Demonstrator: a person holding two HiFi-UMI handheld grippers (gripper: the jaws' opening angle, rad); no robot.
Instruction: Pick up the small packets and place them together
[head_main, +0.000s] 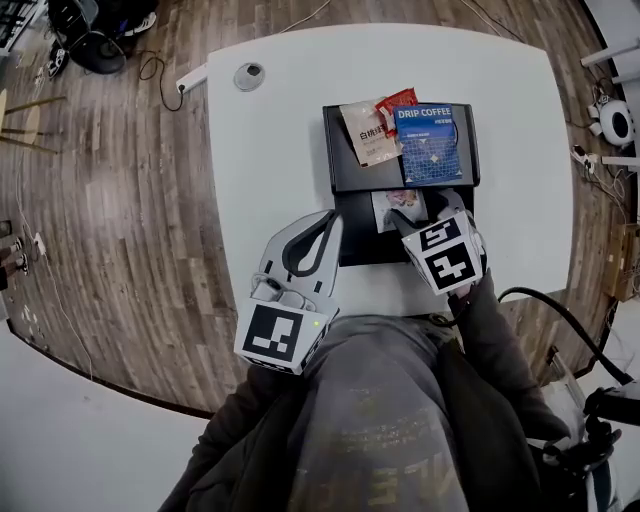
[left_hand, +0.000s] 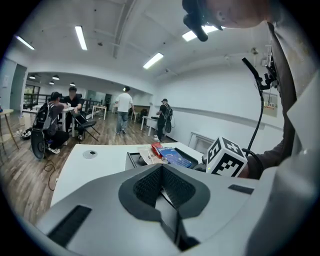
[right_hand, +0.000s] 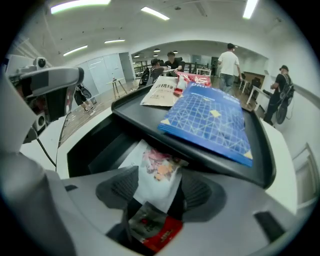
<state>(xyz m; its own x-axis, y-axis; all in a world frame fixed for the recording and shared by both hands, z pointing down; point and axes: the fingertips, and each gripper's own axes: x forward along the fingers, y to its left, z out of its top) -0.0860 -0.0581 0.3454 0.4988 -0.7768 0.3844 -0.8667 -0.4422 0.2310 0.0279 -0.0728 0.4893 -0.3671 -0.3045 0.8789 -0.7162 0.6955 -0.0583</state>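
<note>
White packet (right_hand: 158, 172) lying between the spread right claw (head_main: 425, 207), lower centre, left claw (left_hand: 162, 186) pressed together, empty, blue packet (head_main: 430, 145) on tray (head_main: 340, 172), upper centre

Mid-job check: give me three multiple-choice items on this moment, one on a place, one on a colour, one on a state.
1. Where does the drip coffee packet lie? A on the floor; B on the black tray; C on a chair.
2. What colour is it? A blue; B green; C yellow.
3. How do the jaws of the right gripper stand? A shut on nothing; B apart round the white packet; C out of view.
Answers: B, it lies flat on the tray beside the beige packet; A, its face is blue; B, the pads stand either side of the packet.
</note>
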